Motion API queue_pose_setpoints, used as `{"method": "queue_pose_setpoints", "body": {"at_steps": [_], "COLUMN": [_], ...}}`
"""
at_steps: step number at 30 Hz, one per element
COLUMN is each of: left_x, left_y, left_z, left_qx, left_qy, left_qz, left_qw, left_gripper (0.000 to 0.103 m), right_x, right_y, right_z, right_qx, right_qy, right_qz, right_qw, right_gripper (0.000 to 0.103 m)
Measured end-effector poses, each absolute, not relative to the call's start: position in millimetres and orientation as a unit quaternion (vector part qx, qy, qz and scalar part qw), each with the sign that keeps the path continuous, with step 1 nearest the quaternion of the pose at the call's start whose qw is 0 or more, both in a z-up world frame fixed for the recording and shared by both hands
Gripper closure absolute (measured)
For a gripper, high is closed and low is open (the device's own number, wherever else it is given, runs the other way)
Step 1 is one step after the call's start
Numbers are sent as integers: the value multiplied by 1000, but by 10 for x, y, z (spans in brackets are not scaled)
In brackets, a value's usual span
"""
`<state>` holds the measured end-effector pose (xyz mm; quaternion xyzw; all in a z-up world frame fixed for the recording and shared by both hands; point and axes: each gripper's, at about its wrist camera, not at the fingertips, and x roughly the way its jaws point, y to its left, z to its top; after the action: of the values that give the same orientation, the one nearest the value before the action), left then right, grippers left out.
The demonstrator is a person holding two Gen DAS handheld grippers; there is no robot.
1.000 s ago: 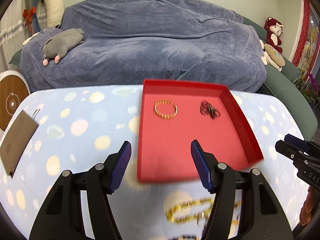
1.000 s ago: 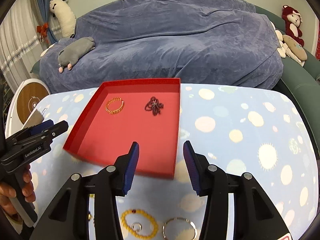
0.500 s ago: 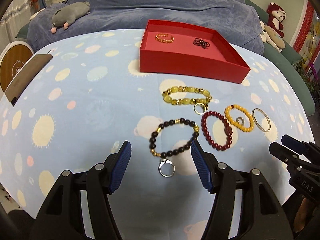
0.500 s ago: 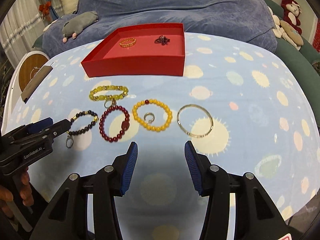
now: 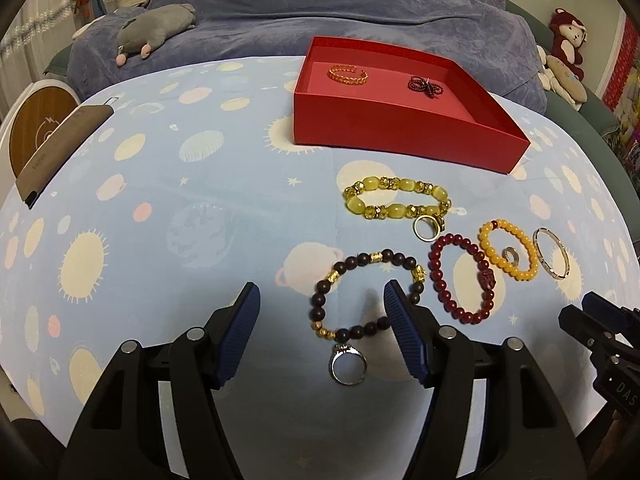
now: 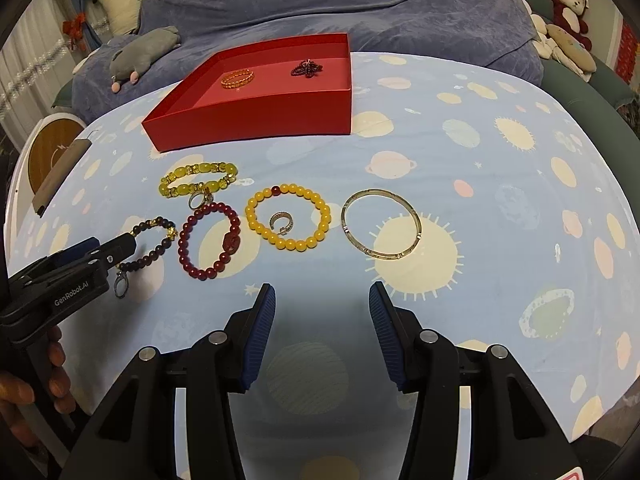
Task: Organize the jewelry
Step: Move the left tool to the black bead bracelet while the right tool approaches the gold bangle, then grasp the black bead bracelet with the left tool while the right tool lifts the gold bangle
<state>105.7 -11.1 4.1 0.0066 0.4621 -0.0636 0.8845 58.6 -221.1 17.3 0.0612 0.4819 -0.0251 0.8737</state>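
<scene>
A red tray at the table's far side holds a gold ring-like bracelet and a dark red knotted piece. On the cloth lie a dark bead bracelet with a silver ring, a yellow-green bracelet, a red bead bracelet, an orange bead bracelet around a small ring, and a metal bangle. My left gripper is open over the dark bracelet. My right gripper is open and empty, near the table's front.
A brown flat case lies at the table's left edge. A round white and wood device stands left of the table. A sofa under a blue cover with plush toys is behind the table.
Both grippers have pulled back from the red tray and tipped down over the loose jewelry. The left gripper has come closer to the dark bead bracelet. Both stay open.
</scene>
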Motion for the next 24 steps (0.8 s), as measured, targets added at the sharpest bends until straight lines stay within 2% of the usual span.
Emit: {"method": "queue_pose_setpoints", "body": {"at_steps": [3, 7, 10, 12, 14, 19, 22, 24], "left_x": [1129, 1146, 1156, 1170, 1177, 1175, 1183, 1188], "left_y": [-135, -169, -163, -163, -182, -201, -190, -184], "left_z": [-33, -63, -44, -36, -30, -22, -22, -22], "left_qx": [5, 19, 23, 20, 24, 22, 15, 10], "left_qy": [470, 467, 462, 464, 463, 463, 465, 466], "left_qz": [-65, -62, -66, -77, -81, -86, -89, -89], "left_qw": [880, 882, 884, 882, 882, 882, 881, 880], "left_gripper": [52, 57, 74, 89, 94, 95, 95, 95], "right_x": [649, 759, 865, 934, 992, 1058, 1087, 1112], "right_y": [-2288, -2426, -2543, -2582, -2595, -2573, -2548, -2529], "right_z": [179, 177, 138, 96, 49, -30, -38, -56], "right_qx": [63, 67, 83, 81, 75, 70, 66, 59], "right_qy": [479, 477, 482, 485, 489, 497, 497, 498], "right_qz": [-34, -51, -56, -64, -67, -61, -59, -60], "right_qw": [875, 875, 871, 869, 866, 863, 863, 863], "right_gripper": [55, 55, 55, 55, 55, 54, 47, 46]}}
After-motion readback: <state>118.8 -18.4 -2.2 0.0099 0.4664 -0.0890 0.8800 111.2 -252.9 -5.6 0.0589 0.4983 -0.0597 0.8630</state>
